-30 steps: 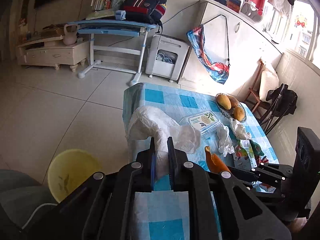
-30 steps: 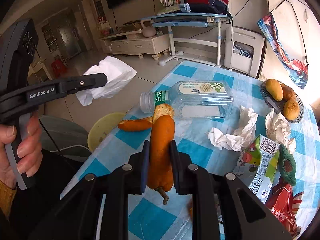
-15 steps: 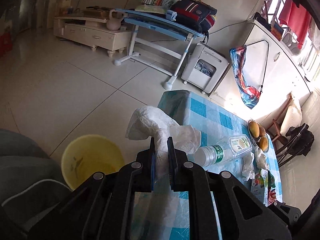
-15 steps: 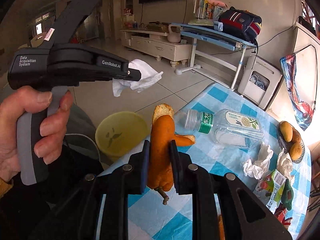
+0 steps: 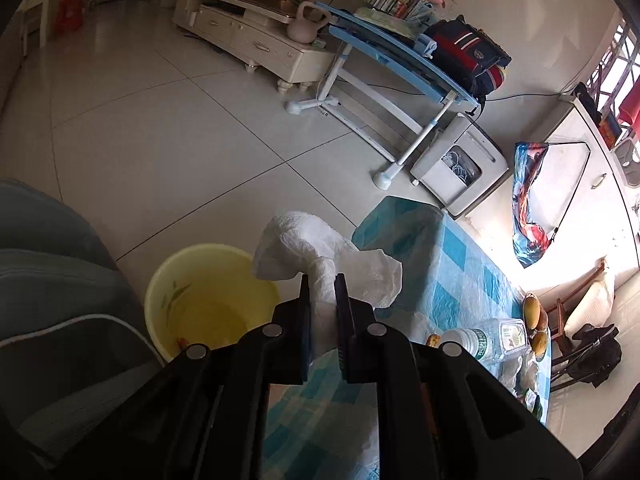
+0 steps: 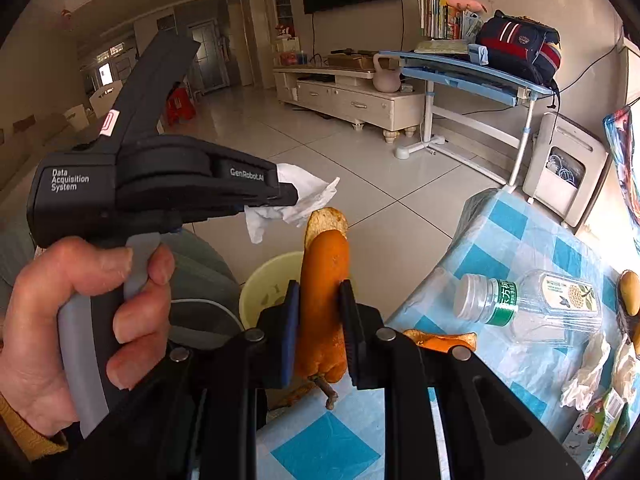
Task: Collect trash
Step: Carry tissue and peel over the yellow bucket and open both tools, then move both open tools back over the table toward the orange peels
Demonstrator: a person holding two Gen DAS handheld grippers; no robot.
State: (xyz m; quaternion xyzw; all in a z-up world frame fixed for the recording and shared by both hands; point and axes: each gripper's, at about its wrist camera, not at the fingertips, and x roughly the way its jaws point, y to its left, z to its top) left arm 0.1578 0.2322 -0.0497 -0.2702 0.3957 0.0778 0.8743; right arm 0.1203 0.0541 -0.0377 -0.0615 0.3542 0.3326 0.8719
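Note:
My left gripper (image 5: 322, 286) is shut on a crumpled white tissue (image 5: 316, 252) and holds it in the air over the table's corner, just right of a yellow bin (image 5: 208, 300) on the floor. The left gripper and its tissue (image 6: 296, 200) also show in the right wrist view. My right gripper (image 6: 318, 296) is shut on an orange peel (image 6: 324, 276), held upright above the table edge with the yellow bin (image 6: 268, 284) behind it. A second peel (image 6: 440, 340) lies on the blue checked tablecloth (image 6: 520, 232).
A clear plastic bottle (image 6: 536, 304) lies on its side on the table, with crumpled tissues (image 6: 588, 372), a colourful wrapper (image 6: 596, 420) and a fruit basket (image 5: 536, 320) beyond it. A grey seat (image 5: 60, 280) is beside the bin. A desk (image 5: 400, 64) stands across the tiled floor.
Both grippers have swung left toward the yellow bin, which now looks larger and closer. The tissue and the peel stay gripped.

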